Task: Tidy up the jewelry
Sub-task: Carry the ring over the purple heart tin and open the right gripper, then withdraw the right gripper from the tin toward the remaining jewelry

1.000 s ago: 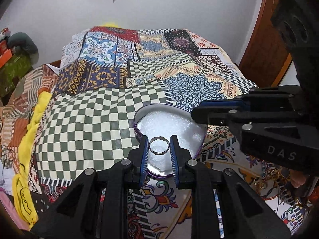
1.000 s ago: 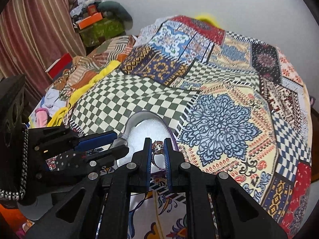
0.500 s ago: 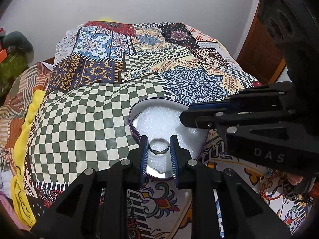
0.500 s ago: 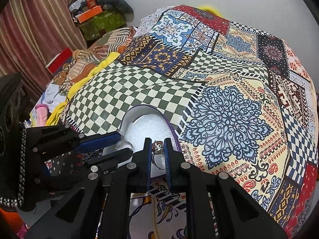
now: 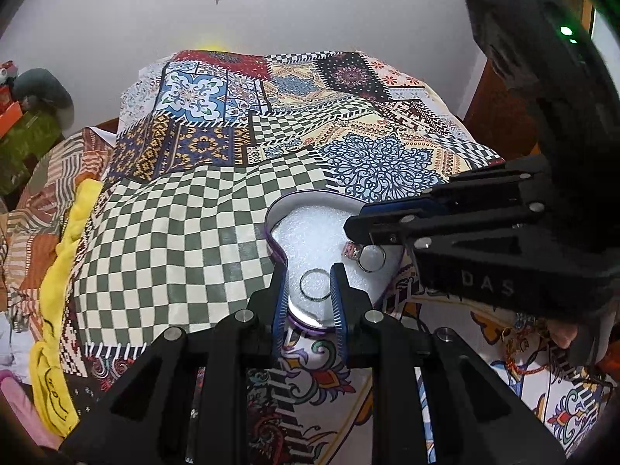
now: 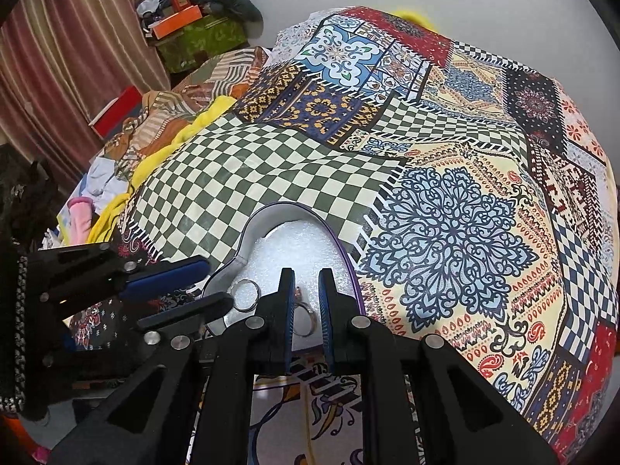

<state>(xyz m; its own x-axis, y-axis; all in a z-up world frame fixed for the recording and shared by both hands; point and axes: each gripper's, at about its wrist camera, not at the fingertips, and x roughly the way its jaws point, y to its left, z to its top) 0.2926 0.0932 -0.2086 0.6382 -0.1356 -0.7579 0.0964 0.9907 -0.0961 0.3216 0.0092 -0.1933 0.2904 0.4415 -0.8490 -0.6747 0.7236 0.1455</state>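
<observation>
Both rings are being set into the heart-shaped box (image 5: pixel 279 209): the left gripper (image 5: pixel 309 294) grasps the plain ring (image 5: pixel 316 285), the right gripper (image 6: pixel 306 312) pinches the stone ring (image 6: pixel 304 319) (its gem shows pink), so the next move probably calls for lowering both onto the foam and releasing.

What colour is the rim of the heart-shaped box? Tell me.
Purple: the heart-shaped box has a purple outer rim around white foam, clearest in the right wrist view.
</observation>
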